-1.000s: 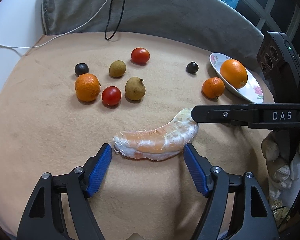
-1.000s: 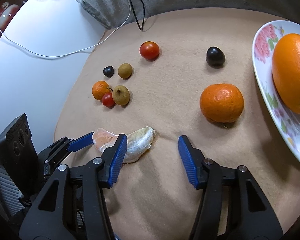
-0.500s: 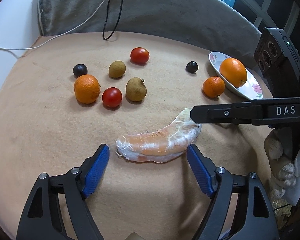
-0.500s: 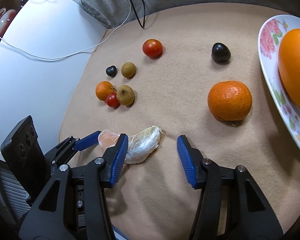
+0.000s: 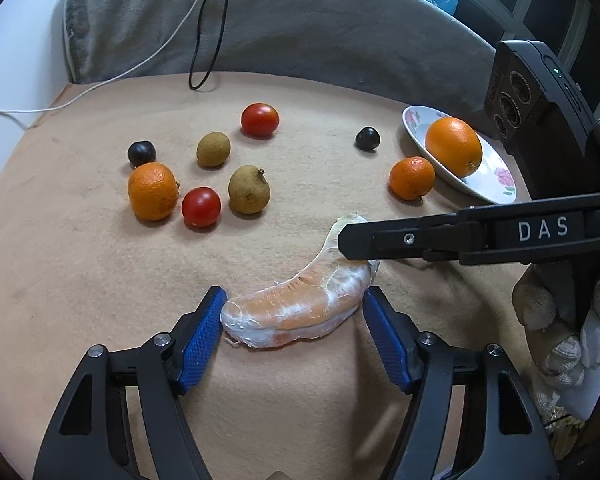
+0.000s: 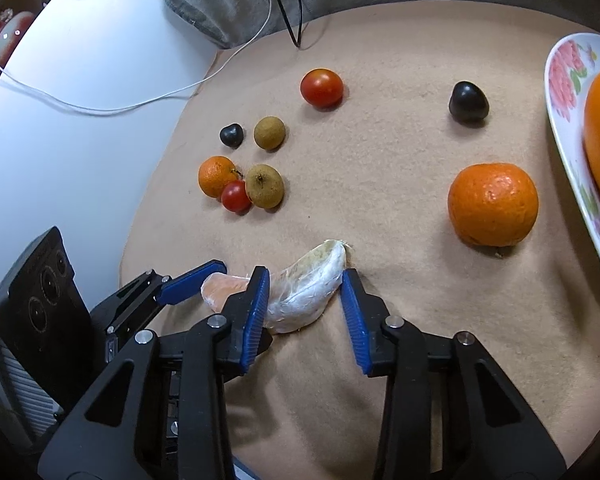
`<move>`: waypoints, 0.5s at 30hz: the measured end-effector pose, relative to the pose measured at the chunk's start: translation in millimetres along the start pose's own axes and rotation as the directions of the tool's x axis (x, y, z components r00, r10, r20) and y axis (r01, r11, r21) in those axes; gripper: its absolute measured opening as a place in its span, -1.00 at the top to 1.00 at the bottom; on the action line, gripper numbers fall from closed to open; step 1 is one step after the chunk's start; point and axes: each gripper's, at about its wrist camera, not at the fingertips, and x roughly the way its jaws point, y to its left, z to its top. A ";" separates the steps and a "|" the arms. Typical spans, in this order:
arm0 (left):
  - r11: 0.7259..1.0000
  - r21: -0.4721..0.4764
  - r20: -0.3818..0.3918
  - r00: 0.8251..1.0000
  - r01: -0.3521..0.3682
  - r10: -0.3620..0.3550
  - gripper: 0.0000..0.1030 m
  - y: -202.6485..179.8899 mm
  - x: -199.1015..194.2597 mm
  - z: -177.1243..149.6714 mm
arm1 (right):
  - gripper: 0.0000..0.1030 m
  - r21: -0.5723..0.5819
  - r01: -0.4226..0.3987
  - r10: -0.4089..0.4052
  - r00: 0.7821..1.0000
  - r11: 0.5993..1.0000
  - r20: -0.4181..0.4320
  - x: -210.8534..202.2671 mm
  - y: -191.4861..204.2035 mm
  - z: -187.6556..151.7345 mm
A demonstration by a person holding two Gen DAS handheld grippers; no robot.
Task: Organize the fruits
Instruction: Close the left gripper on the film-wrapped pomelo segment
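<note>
Both tools closing in on the pomelo segment (image 5: 296, 308) lying on the tan blanket (image 5: 80, 280). Left tool (image 5: 294, 330) straddling its thick end, right tool (image 6: 305, 308) astride the pale tip; firm grip: cannot tell.

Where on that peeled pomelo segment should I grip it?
Grip the pomelo segment across its thick orange middle, from above. It lies flat and curved; the tapered pale tip is thin and would likely slip or tear.
</note>
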 end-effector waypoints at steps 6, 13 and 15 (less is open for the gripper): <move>0.998 -0.037 -0.007 0.999 -0.043 0.042 -0.40 -0.7 -3.5 -7.7 | 0.40 0.002 -0.018 0.018 1.000 1.000 0.005 -0.8 -0.3 -2.1; 0.995 -0.060 -0.008 0.997 -0.077 0.077 -0.36 0.3 -7.6 -12.2 | 0.40 0.001 -0.018 0.018 1.000 1.000 0.009 -1.3 -0.2 -3.2; 0.996 -0.064 -0.004 0.998 -0.064 0.064 -0.26 -0.7 -9.1 -12.4 | 0.40 0.002 -0.016 0.016 1.000 1.000 0.010 -1.8 0.1 -3.7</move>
